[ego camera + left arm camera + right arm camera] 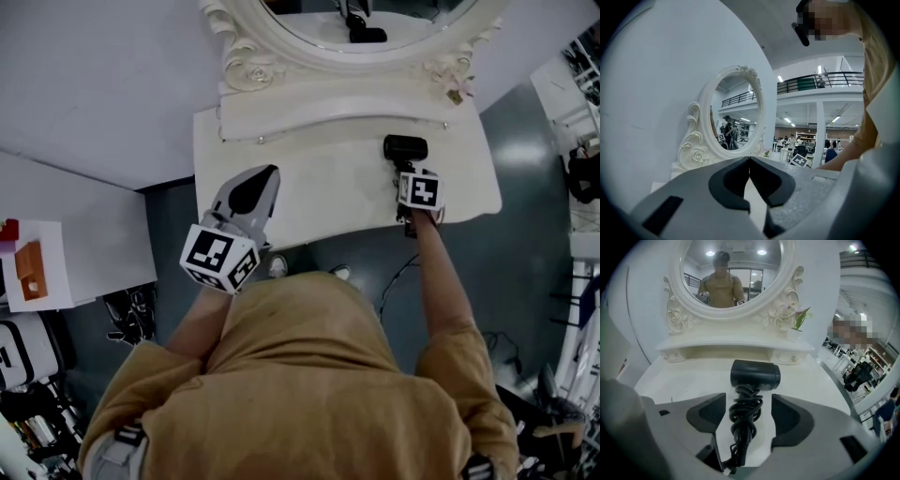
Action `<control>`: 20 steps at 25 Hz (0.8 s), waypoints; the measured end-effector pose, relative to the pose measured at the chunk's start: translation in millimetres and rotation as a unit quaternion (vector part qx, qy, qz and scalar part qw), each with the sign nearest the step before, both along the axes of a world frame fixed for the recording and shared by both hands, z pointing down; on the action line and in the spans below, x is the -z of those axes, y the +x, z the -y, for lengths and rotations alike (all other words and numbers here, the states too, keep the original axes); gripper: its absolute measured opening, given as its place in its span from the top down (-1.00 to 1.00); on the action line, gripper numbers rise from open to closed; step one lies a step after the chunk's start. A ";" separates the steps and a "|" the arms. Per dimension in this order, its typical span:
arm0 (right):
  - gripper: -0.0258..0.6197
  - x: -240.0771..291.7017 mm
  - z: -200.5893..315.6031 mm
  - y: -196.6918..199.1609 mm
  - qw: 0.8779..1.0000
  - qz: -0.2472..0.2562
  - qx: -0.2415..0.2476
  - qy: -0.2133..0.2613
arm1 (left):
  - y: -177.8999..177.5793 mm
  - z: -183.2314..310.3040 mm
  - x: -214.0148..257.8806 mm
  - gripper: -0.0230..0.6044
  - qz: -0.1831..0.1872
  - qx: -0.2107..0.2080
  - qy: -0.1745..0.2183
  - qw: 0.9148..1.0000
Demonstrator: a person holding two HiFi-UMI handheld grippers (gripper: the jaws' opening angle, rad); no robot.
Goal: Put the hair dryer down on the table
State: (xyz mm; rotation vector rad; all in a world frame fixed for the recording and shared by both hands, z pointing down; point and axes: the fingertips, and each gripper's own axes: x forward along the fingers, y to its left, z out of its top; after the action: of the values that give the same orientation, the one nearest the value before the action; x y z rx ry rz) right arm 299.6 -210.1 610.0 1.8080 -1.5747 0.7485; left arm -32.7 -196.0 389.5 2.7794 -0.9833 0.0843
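Hair dryer [754,375] lies on table [684,380], untouched between right fingers [790,420].

Mustard-tan short-sleeved shirt [309,375], left gripper [265,180] with grey moulded shell, right gripper [748,411] identical, black pads [708,414] inside jaws, black-and-white square-marker cube [221,258] on each

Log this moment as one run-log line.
hair dryer: lying on table | right gripper: open, straddling its cord-wrapped handle, no grip | left gripper: shut, empty
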 end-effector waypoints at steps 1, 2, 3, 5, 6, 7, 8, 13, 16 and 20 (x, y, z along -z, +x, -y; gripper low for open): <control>-0.03 2.5 -8.1 0.6 1.000 0.006 -0.010 0.001 | 2.4 -0.8 0.5 0.91 -0.001 -0.006 0.001 1.000; 0.00 3.6 -19.0 1.0 1.000 0.017 -0.025 -0.004 | 5.1 -1.5 1.0 0.91 -0.001 -0.013 0.001 1.000; 0.03 6.5 -28.4 -0.2 0.999 0.031 -0.038 -0.004 | 8.2 -2.3 1.3 0.91 -0.002 -0.020 0.002 1.000; 0.08 20.1 -40.4 -7.0 0.996 0.063 -0.052 0.020 | 15.4 -4.9 1.3 0.91 -0.002 -0.035 0.004 0.999; 0.11 29.1 -45.4 -11.1 0.995 0.076 -0.054 0.035 | 19.5 -7.0 1.4 0.91 -0.002 -0.043 0.004 0.999; 0.17 38.5 -50.8 -14.9 0.994 0.083 -0.056 0.049 | 24.2 -9.7 1.5 0.91 -0.003 -0.052 0.004 0.999; 0.25 48.0 -56.3 -18.1 0.993 0.086 -0.057 0.063 | 29.5 -13.0 1.6 0.91 -0.004 -0.062 0.005 0.998; 0.51 82.3 -90.8 -26.7 0.986 0.093 -0.075 0.116 | 57.3 -32.5 2.2 0.91 -0.007 -0.114 0.006 0.993; 0.77 91.1 -117.7 -25.4 0.982 0.091 -0.102 0.133 | 69.0 -42.7 2.3 0.91 -0.010 -0.141 0.006 0.990; 0.91 105.6 -143.8 -27.5 0.975 0.096 -0.121 0.158 | 78.6 -52.2 0.2 0.91 -0.011 -0.165 0.003 0.986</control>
State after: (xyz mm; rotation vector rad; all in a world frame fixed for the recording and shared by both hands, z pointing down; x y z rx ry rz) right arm 272.1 -66.3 504.4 2.2476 -1.6911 0.8420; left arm 45.9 -143.9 389.3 2.9139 -0.5113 0.0968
